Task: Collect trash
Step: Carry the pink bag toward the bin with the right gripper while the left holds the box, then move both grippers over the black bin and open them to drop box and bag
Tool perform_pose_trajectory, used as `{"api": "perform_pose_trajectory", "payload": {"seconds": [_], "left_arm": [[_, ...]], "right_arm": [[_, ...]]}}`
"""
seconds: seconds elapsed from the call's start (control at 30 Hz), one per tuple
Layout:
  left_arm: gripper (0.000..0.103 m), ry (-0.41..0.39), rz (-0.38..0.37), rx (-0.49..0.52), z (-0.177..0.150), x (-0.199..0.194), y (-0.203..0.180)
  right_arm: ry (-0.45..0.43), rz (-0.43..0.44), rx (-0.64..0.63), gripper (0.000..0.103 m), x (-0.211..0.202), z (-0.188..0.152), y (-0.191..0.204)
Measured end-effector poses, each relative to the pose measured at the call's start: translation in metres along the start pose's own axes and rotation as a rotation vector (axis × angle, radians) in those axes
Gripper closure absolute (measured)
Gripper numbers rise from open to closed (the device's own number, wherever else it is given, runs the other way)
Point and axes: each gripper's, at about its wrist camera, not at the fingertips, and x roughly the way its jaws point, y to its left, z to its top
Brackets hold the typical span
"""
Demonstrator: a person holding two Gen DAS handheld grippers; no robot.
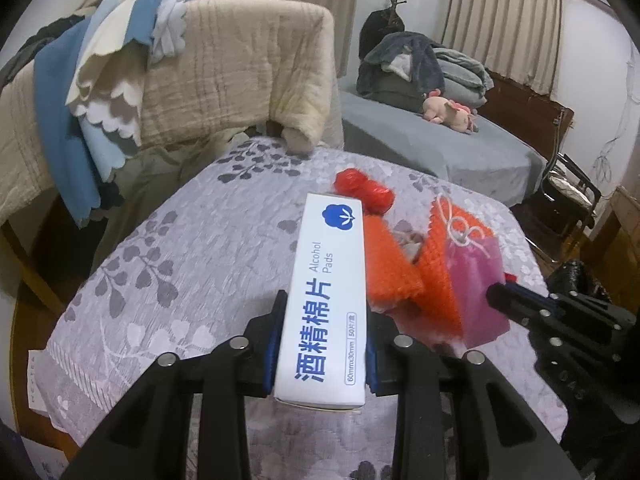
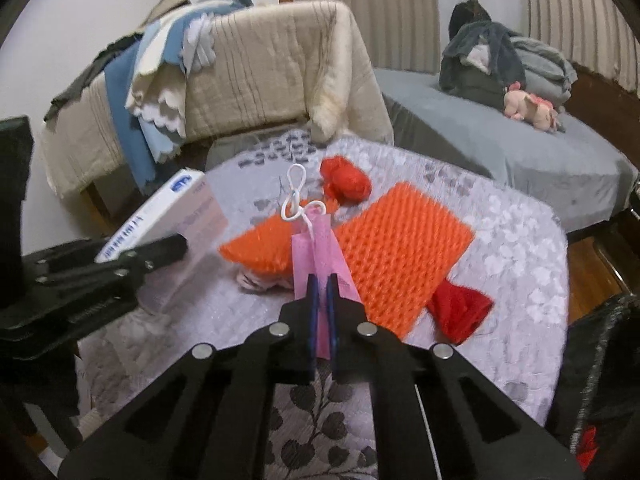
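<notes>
My left gripper (image 1: 324, 320) is shut on a white alcohol-pad box (image 1: 328, 272) and holds it above the table. In the right wrist view the same box (image 2: 168, 216) sits at the left, clamped by that gripper (image 2: 176, 244). My right gripper (image 2: 322, 284) is shut on a flat pink paper bag (image 2: 316, 248) with a white string handle. Seen from the left wrist, the pink bag (image 1: 476, 280) sticks out of the right gripper (image 1: 504, 296). Orange foam netting (image 2: 404, 248) lies beneath it. A crumpled red net (image 2: 346, 182) lies farther back.
The table wears a grey leaf-patterned cloth (image 2: 500, 248). Another red piece (image 2: 460, 308) lies near the orange net's front corner. A black bag (image 2: 600, 360) hangs at the right edge. Behind are a blanket-draped chair (image 1: 248, 72) and a grey bed (image 1: 440, 136).
</notes>
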Motion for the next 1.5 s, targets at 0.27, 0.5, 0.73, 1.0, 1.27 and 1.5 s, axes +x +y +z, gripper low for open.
{"api": "perform_pose_trajectory", "payload": {"seconds": [0.27, 0.5, 0.73, 1.0, 1.27, 1.5], "left_arm": [[0.071, -0.035, -0.053, 0.042, 0.011, -0.021, -0.038], [0.071, -0.055, -0.137, 0.092, 0.015, -0.035, -0.089], [0.071, -0.072, -0.248, 0.161, 0.015, -0.048, -0.149], [0.071, -0.064, -0.365, 0.260, 0.003, -0.051, -0.225], [0.071, -0.041, -0.475, 0.347, -0.012, -0.044, -0.295], [0.071, -0.003, -0.543, 0.399, -0.026, -0.025, -0.351]], "right_arm": [[-0.076, -0.016, 0.064, 0.099, -0.056, 0.004, -0.024], [-0.127, -0.111, 0.104, 0.099, -0.105, -0.006, -0.057], [-0.152, -0.233, 0.180, 0.099, -0.151, -0.032, -0.105], [-0.172, -0.370, 0.255, 0.099, -0.196, -0.062, -0.157], [-0.148, -0.498, 0.330, 0.099, -0.224, -0.103, -0.206], [-0.114, -0.560, 0.396, 0.096, -0.230, -0.136, -0.243]]}}
